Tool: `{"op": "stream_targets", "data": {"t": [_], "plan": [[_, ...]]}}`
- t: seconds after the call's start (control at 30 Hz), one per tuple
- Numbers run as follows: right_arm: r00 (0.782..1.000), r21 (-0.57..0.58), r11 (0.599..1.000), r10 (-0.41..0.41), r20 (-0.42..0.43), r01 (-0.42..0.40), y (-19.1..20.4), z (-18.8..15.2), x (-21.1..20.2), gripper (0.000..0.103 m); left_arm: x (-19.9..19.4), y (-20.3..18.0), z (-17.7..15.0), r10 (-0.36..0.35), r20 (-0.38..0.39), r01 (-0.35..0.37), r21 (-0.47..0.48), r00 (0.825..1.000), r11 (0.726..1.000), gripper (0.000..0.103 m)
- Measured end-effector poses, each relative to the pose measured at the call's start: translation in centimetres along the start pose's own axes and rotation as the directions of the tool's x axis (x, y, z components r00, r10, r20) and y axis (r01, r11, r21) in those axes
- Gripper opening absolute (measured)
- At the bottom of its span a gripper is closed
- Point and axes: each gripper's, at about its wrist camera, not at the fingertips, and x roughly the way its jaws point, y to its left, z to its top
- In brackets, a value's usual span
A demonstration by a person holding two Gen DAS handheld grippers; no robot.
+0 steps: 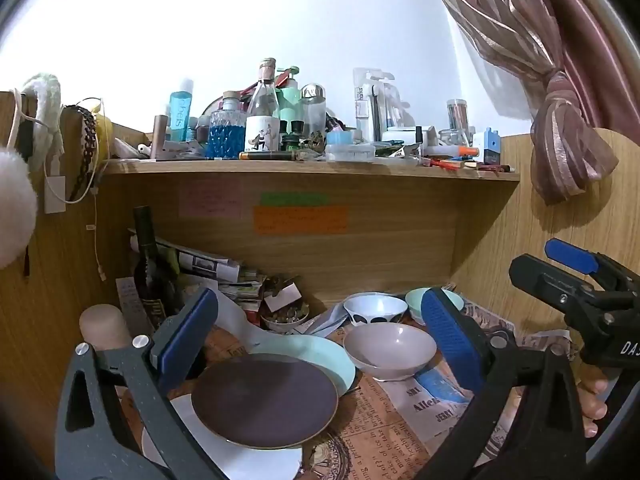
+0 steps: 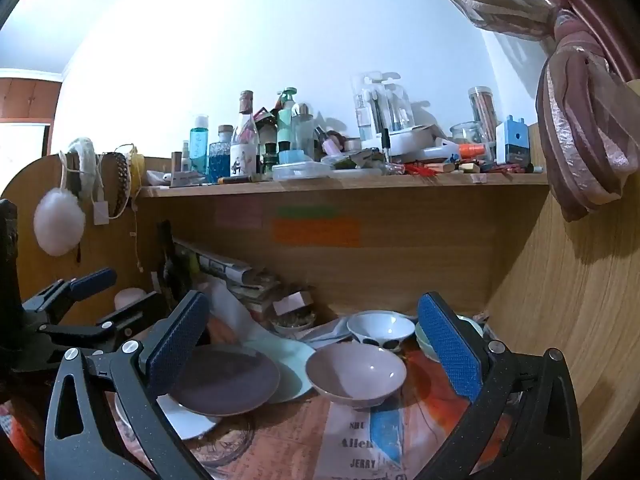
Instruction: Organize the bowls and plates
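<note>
On the newspaper-covered bench, under a cluttered wooden shelf, the dishes lie spread out. The left tool hangs released, its blue-padded jaws spread wide with nothing gripped. Straight ahead of it and low sits a dark brown round plate, resting on a pale mint round plate and a white round plate that stick out from under it. Just ahead toward its right pad stands a dusty-pink round bowl; beyond that a white bowl with dark dots, and beside it a mint-green bowl, half hidden by the pad. The right tool hangs released too, empty, with the pink bowl directly ahead between its spread pads and the brown plate toward its left pad.
</note>
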Motion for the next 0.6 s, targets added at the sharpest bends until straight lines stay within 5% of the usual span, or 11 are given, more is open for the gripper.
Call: {"op": "stream_targets", "data": {"t": [0.6], "plan": [[1.000, 0.024, 1.000, 0.007, 0.010, -0.007, -0.19, 0.09, -0.27, 0.103, 0.09, 0.16, 0.18, 0.014, 0.005, -0.014, -0.003, 1.000, 1.000, 0.103]]}}
